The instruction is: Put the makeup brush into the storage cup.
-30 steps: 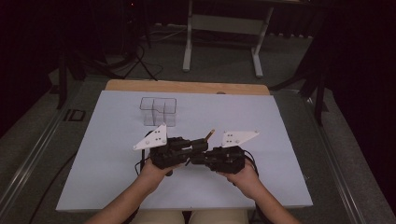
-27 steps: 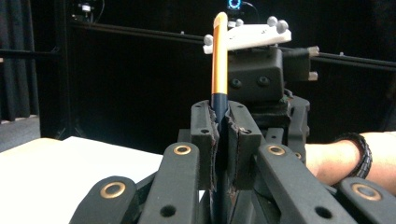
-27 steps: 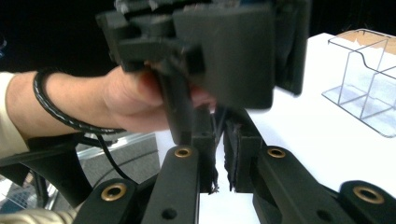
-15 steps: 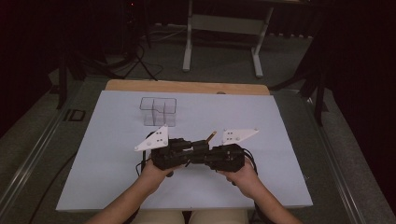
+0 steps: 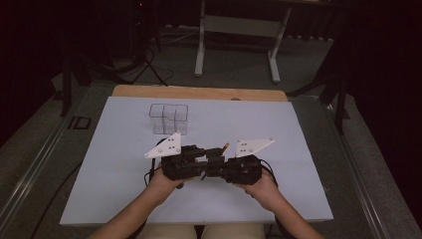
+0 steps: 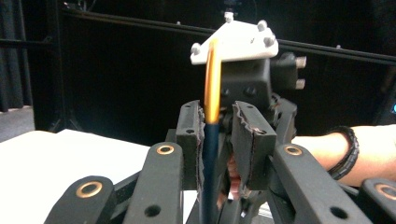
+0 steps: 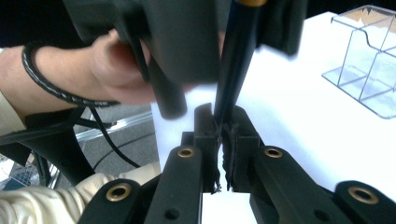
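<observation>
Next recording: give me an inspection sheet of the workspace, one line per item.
Surface: white table top, wooden strip along its far edge.
Job's things: dark pen with gold end passed between the grippers; clear compartment organiser stands apart, farther back.
Clutter: nothing seen.
Grippers: right gripper clamps the pen's dark end; left gripper jaws have just been opening, pen between them, gap beside it.
Cables: black cable trails off the near table edge; more lie on the floor behind.
Surroundings: dark room, grey stand legs beyond the table.
</observation>
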`<state>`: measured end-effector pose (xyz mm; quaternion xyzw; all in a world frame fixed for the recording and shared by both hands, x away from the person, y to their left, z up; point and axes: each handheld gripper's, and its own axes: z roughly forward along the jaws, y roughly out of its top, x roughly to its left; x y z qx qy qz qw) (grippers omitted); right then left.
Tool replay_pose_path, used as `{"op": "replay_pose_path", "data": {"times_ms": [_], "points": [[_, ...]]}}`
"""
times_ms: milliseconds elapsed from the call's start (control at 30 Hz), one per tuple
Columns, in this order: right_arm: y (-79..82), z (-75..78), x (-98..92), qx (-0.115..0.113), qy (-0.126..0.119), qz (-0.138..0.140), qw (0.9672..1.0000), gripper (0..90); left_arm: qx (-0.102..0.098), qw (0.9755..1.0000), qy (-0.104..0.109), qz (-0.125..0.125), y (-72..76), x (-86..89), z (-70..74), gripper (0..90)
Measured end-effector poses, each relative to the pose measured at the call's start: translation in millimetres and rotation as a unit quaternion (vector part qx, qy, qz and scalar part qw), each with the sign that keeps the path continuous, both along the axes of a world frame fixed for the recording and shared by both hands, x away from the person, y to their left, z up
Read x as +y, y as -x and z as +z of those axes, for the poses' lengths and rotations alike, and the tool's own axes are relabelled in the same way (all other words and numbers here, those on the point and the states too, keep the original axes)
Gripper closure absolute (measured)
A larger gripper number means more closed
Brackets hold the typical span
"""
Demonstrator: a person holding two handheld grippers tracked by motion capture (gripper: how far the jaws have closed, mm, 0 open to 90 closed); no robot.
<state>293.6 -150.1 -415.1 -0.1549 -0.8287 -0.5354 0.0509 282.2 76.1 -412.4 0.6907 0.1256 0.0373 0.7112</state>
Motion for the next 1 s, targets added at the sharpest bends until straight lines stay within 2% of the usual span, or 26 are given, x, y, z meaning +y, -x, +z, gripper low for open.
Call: {"op": "replay_pose_path", "data": {"times_ms": [33, 67, 200, 333, 400, 433, 533, 567, 800, 867, 1000], "points": [[0.5, -1.4, 0.2, -0.008, 0.015, -0.002, 0.9999, 85.0, 0.003, 1.0, -0.004, 0.001, -0.6, 0.0, 2.9, 72.0], [0.5, -1.4, 0.2, -0.008, 0.015, -0.002, 0.9999, 85.0, 0.003, 1.0, -0.004, 0.001, -0.6, 0.0, 2.9, 72.0], [2.1, -4.2, 2.9, -0.019, 0.043, 0.0, 0.9989, 85.0, 0.01, 0.9999, -0.009, -0.002, -2.0, -0.2, 7.8, 72.1], [1.7, -6.7, 3.7, -0.019, 0.05, 0.0, 0.9986, 85.0, 0.017, 0.9995, -0.027, -0.004, -2.6, -2.5, 8.9, 74.9], [1.6, -7.2, 4.0, -0.022, 0.057, -0.001, 0.9981, 85.0, 0.029, 0.9991, -0.03, 0.002, -3.2, -2.7, 8.6, 77.6], [1.2, -8.0, 3.8, -0.022, 0.062, -0.002, 0.9978, 85.0, 0.04, 0.9987, -0.031, 0.001, -4.7, -1.9, 8.3, 82.0], [1.1, -8.4, 3.8, -0.019, 0.065, 0.0, 0.9977, 85.0, 0.034, 0.9987, -0.038, 0.007, -4.6, -1.5, 8.3, 83.8], [0.8, -9.3, 3.6, -0.017, 0.066, 0.001, 0.9977, 84.9, 0.021, 0.9986, -0.046, 0.015, -4.0, -0.6, 9.0, 84.6], [-0.1, -8.6, 1.8, -0.017, 0.055, -0.006, 0.9983, 83.8, 0.011, 0.9988, -0.039, 0.028, -4.5, 2.1, 10.2, 85.4], [0.0, -8.3, 2.0, -0.02, 0.054, -0.009, 0.9983, 80.4, 0.0, 0.9985, -0.042, 0.036, -3.7, 2.0, 10.8, 85.5], [0.3, -4.7, -1.2, -0.021, 0.041, -0.015, 0.9988, 73.8, 0.005, 0.9981, -0.038, 0.047, -5.9, 3.6, 12.2, 85.5]]}}
